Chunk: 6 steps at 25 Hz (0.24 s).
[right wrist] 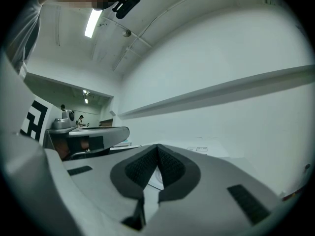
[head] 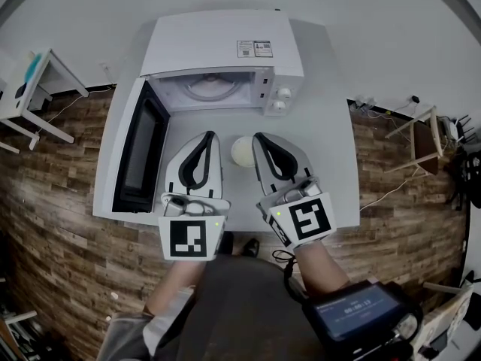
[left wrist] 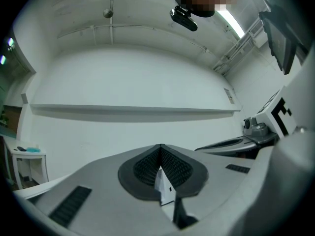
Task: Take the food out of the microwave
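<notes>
The white microwave (head: 223,50) stands at the back of the white table (head: 334,173), its door (head: 140,148) swung open to the left. Only the glass turntable (head: 213,88) shows in its cavity. A pale round piece of food (head: 242,151) sits on the table in front of the oven, between my two grippers. My left gripper (head: 208,136) is just left of it, shut and holding nothing. My right gripper (head: 260,137) is just right of it, also shut and holding nothing. In the left gripper view the left gripper's (left wrist: 161,147) pads meet; in the right gripper view the right gripper's (right wrist: 157,147) pads meet.
The table sits against a white wall on a wood-plank floor. A small white side table (head: 31,90) stands at the far left, and a chair (head: 425,136) with cables stands at the right. The open door takes up the table's left side.
</notes>
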Available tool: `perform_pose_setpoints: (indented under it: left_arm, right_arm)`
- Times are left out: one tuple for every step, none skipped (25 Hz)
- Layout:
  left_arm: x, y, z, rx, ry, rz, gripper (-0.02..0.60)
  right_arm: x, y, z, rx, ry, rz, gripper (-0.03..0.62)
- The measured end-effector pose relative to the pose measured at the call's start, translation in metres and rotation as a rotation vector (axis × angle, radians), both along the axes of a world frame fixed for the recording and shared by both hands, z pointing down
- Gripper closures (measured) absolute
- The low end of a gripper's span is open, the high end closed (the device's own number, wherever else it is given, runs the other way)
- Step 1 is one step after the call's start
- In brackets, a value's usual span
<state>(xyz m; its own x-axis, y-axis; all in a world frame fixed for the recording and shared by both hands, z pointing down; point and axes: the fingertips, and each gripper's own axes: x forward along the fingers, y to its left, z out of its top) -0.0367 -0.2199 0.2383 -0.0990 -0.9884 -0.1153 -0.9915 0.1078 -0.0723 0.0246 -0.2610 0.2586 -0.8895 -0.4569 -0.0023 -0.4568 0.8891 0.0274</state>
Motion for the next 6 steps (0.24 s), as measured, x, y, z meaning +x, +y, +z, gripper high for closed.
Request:
perform_pose_setpoints:
  left_arm:
    - [-0.0004,-0.0006,0.0003,-0.001,0.000,0.000,0.575]
    - [-0.0005,-0.0014,0.0007,-0.001,0.002,0.001,0.575]
    - [-0.0004,-0.0022,0.0010,0.000,0.005,0.002,0.575]
    - [-0.0001,-0.0029,0.0009,0.002,0.008,0.003,0.575]
    - [0.0002,-0.0037,0.0008,0.005,0.011,0.004,0.575]
    - [0.0006,-0.0045,0.0006,0.009,0.014,0.005,0.575]
  right_arm:
    - [-0.0002,-0.0004,0.0001,0.001,0.001,0.000,0.588]
    - [-0.0004,-0.0008,0.0002,0.002,0.001,0.000,0.588]
    - [-0.0006,-0.0013,0.0005,0.003,0.002,0.000,0.588]
    - [-0.0007,-0.0018,0.0009,0.004,0.003,0.000,0.588]
    - [-0.0009,-0.0023,0.0015,0.005,0.005,0.000,0.588]
    - [-0.0011,-0.0028,0.0020,0.005,0.007,0.000,0.588]
